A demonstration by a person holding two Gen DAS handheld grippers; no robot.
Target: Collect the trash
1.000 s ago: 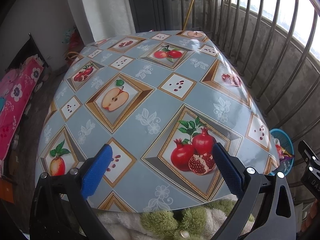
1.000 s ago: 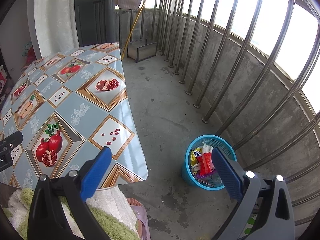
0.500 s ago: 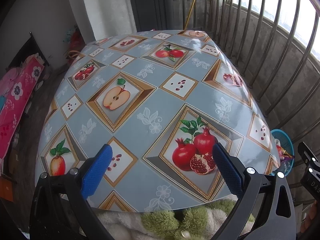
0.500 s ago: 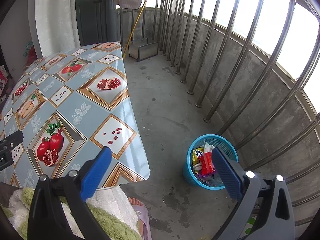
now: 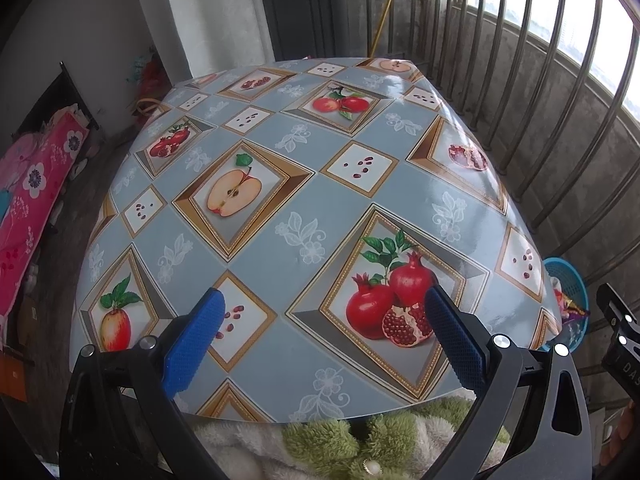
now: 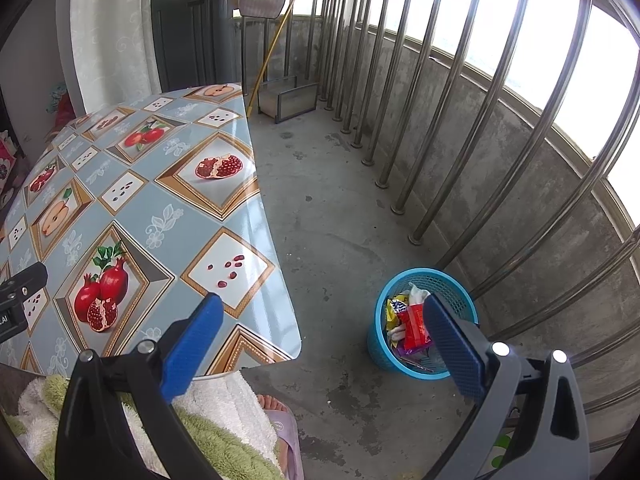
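Observation:
A blue mesh bin [image 6: 454,286] stands on the concrete floor right of the table, holding a red wrapper [image 6: 416,326], a yellow and purple packet [image 6: 394,309] and white tissue [image 6: 418,293]. Its edge shows in the left wrist view [image 5: 572,280]. My right gripper [image 6: 322,316] is open and empty, held above the floor between the table corner and the bin. My left gripper [image 5: 322,312] is open and empty, held over the near edge of the table [image 5: 256,264], whose fruit-print cloth bears no loose trash.
Steel railing bars [image 6: 452,92] and a low concrete wall run along the right. A metal frame box [image 6: 286,98] and a yellow broom handle [image 6: 272,46] stand at the far end. A pink floral cloth [image 5: 28,196] lies left. My lap's green and white fleece [image 5: 360,440] sits below.
Both views have shifted only slightly; the table and bin sit a touch further right and lower in frame. Both grippers stay open and empty.

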